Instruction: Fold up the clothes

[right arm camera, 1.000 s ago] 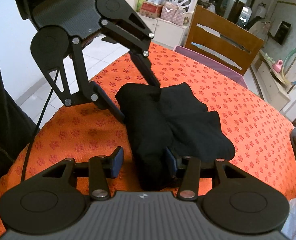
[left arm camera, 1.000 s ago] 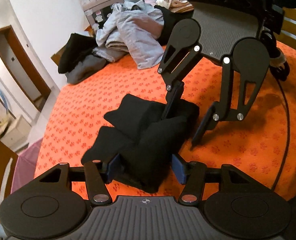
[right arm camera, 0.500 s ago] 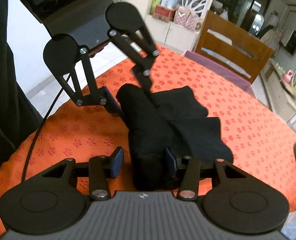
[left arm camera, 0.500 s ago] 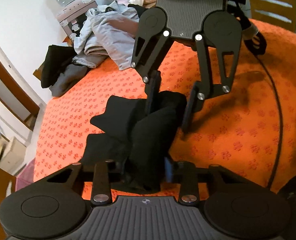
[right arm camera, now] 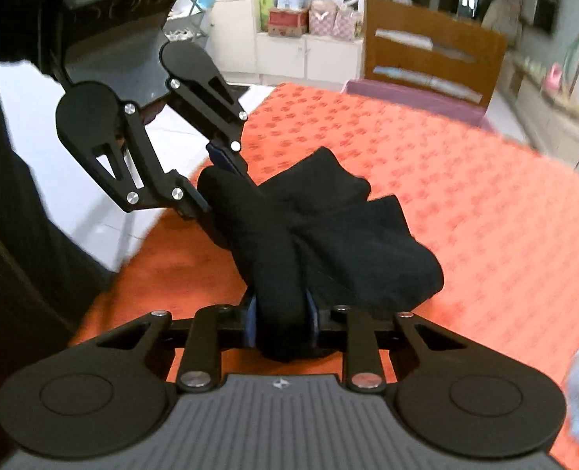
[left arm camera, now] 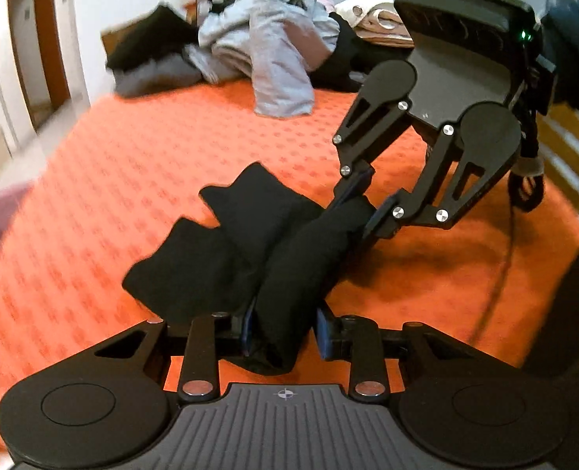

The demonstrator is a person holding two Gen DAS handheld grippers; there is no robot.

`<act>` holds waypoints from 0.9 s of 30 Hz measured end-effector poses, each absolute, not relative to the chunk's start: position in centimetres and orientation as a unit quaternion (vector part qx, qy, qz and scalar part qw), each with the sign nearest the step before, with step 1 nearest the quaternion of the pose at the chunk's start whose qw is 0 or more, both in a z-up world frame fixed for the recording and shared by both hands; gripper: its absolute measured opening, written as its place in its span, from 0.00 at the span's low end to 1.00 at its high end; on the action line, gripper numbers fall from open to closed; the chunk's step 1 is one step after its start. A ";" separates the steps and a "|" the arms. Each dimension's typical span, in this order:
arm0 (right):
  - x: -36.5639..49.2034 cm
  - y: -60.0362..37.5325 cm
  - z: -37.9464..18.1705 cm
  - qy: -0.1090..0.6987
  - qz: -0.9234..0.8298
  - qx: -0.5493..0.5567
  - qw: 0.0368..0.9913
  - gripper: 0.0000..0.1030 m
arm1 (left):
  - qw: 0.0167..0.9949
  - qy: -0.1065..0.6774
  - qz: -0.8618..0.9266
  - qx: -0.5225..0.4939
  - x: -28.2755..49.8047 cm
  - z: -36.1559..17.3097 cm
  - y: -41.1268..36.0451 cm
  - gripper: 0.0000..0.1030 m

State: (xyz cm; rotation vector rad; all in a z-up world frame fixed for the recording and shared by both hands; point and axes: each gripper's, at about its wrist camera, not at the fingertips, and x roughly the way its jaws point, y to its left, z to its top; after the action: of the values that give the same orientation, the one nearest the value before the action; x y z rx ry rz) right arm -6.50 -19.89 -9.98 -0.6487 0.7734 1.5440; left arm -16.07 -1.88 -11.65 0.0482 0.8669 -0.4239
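A black garment point(left arm camera: 250, 243) lies bunched on the orange paw-print tablecloth point(left arm camera: 132, 164), with a thick folded ridge running between the two grippers. My left gripper point(left arm camera: 285, 329) is shut on the near end of that ridge. My right gripper point(left arm camera: 369, 201) pinches the far end. In the right wrist view, the right gripper point(right arm camera: 282, 323) is shut on the black garment point(right arm camera: 348, 227), and the left gripper point(right arm camera: 211, 180) clamps the opposite end. The rest of the cloth spreads sideways onto the tablecloth point(right arm camera: 465, 196).
A pile of grey, black and beige clothes point(left arm camera: 273, 47) sits at the table's far edge. A black cable point(left arm camera: 500, 274) trails over the cloth on the right. A wooden chair point(right arm camera: 434, 51) with a purple cushion stands beyond the table; white floor lies past the table's left edge.
Both grippers, open around the garment's ridge a second ago, have shut on it. The ridge now looks pulled up and stretched between them.
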 end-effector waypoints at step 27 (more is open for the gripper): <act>-7.1 -21.3 -9.0 0.366 0.594 -0.214 0.684 0.40 | 0.847 0.446 -0.055 -0.283 -16.5 -13.5 2.8 0.30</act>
State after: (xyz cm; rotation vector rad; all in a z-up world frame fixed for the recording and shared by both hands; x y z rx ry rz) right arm -7.08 -21.31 -8.99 -0.4794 0.8199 1.3311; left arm -16.48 2.83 -13.46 -0.5968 0.9412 -0.1164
